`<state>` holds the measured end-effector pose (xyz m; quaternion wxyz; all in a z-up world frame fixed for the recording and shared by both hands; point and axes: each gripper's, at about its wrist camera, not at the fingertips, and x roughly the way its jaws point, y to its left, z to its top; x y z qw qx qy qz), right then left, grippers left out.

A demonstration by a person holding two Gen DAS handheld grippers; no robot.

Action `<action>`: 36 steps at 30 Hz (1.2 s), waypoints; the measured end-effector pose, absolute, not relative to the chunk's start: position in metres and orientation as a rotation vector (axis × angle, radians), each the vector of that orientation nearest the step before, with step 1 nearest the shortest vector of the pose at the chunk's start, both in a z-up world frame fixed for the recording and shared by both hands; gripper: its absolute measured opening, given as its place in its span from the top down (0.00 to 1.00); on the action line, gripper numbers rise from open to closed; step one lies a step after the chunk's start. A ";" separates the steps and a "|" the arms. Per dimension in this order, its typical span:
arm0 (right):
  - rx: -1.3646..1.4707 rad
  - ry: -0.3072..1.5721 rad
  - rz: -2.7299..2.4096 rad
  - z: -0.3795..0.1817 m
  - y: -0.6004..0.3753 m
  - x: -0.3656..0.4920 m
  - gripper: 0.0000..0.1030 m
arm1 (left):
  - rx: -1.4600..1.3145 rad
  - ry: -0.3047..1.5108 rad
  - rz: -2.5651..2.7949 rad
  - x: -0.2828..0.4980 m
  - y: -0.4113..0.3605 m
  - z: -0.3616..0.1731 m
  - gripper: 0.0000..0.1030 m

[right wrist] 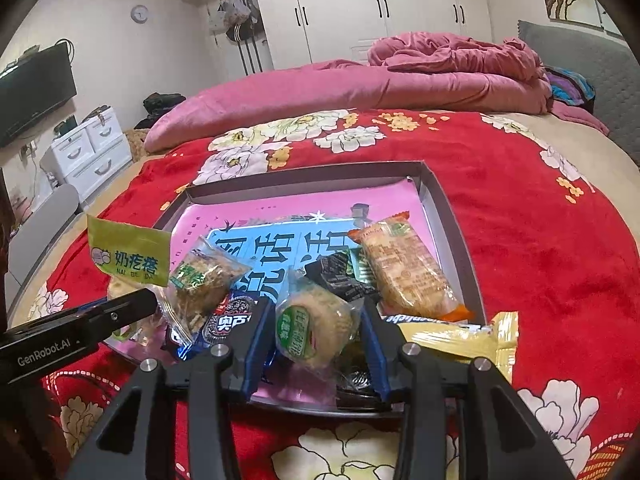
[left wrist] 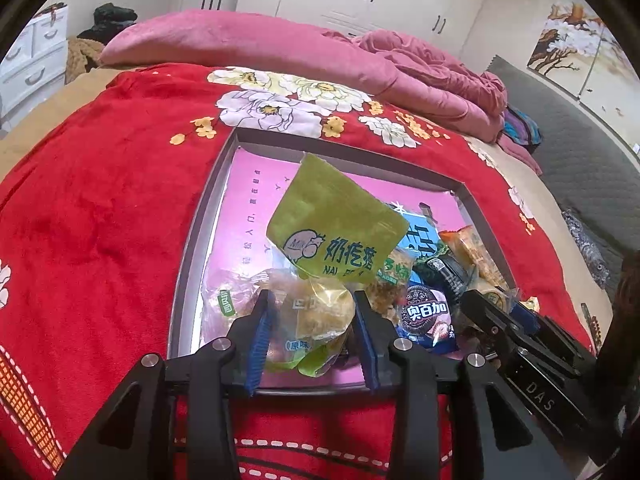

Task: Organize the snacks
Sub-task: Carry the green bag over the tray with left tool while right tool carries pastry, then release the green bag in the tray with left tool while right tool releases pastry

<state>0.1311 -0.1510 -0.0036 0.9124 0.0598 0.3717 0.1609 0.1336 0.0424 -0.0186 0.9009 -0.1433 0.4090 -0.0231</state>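
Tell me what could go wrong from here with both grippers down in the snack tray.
1. The left gripper seems to pinch the green pouch together with a clear-wrapped packet; one could slip out on lifting.
2. The right gripper, closed on the round cake, works close beside the left over a crowded pile; the Oreo packet could get dragged.
3. The yellow packet lies across the tray rim and could be knocked onto the blanket.

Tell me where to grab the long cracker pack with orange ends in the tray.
Across its narrow middle, from above, jaws spanning the short width. The cracker pack lies long and fairly flat beside the tray, near its right wall, top uncovered; a dark packet crowds its left edge.
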 end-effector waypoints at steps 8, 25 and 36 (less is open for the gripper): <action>0.113 0.756 0.321 -0.002 -0.152 0.128 0.55 | -0.297 0.845 -0.050 0.133 0.042 -0.019 0.60; 0.109 0.712 0.276 0.009 -0.164 0.112 0.47 | -0.255 0.840 -0.056 0.136 0.029 -0.017 0.53; 0.091 0.712 0.261 0.009 -0.163 0.111 0.46 | -0.250 0.837 -0.052 0.137 0.027 -0.018 0.53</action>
